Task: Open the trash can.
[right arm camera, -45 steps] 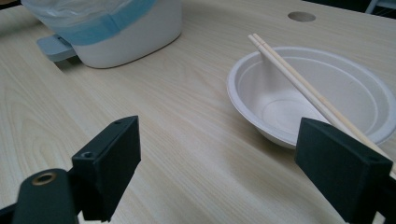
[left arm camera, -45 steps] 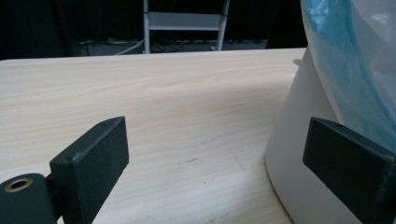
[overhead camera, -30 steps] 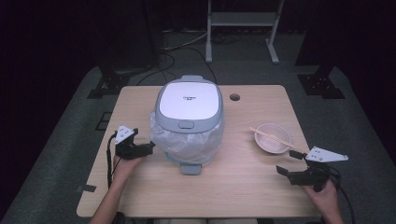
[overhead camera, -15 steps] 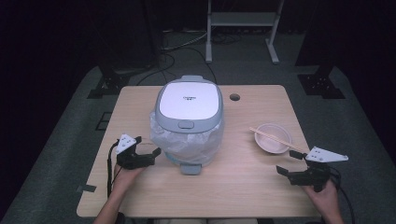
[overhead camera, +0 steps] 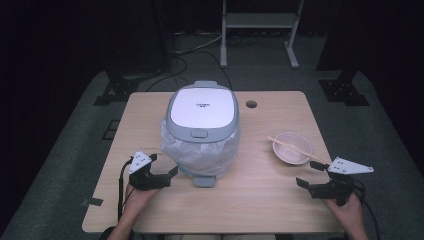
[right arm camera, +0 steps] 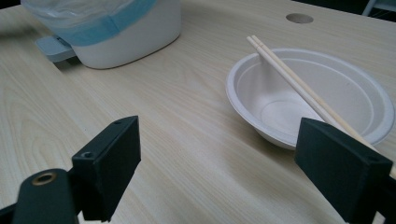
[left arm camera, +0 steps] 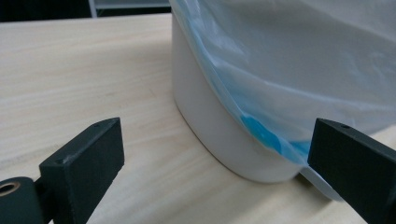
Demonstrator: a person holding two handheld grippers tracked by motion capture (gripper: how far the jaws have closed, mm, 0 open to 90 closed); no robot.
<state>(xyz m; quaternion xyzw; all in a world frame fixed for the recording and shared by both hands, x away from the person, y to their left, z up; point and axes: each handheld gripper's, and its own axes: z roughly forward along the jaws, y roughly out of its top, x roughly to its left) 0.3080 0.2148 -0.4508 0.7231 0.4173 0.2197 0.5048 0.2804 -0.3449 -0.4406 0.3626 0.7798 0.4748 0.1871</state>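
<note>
A white lidded container (overhead camera: 202, 107) stands mid-table, with a translucent plastic bag (overhead camera: 200, 150) hanging around its body. My left gripper (overhead camera: 164, 164) is open at the container's lower left, close to the bag. In the left gripper view the open gripper (left arm camera: 219, 151) frames the white base (left arm camera: 210, 126) and the blue-edged bag (left arm camera: 289, 70). My right gripper (overhead camera: 306, 173) is open near the front right edge, short of a white bowl (overhead camera: 291, 148) with chopsticks (overhead camera: 295, 146) laid across it. The right gripper view shows the bowl (right arm camera: 308, 93) and chopsticks (right arm camera: 289, 77) just beyond its open gripper (right arm camera: 224, 161).
A grey tab (overhead camera: 202, 180) sticks out from the container's front at table level. A round cable hole (overhead camera: 251, 104) sits in the table (overhead camera: 260, 200) behind the bowl. Bare wood lies between the two grippers along the front.
My left gripper has moved right and toward the front, closing in on the container's base and bag. The right gripper has stayed put.
</note>
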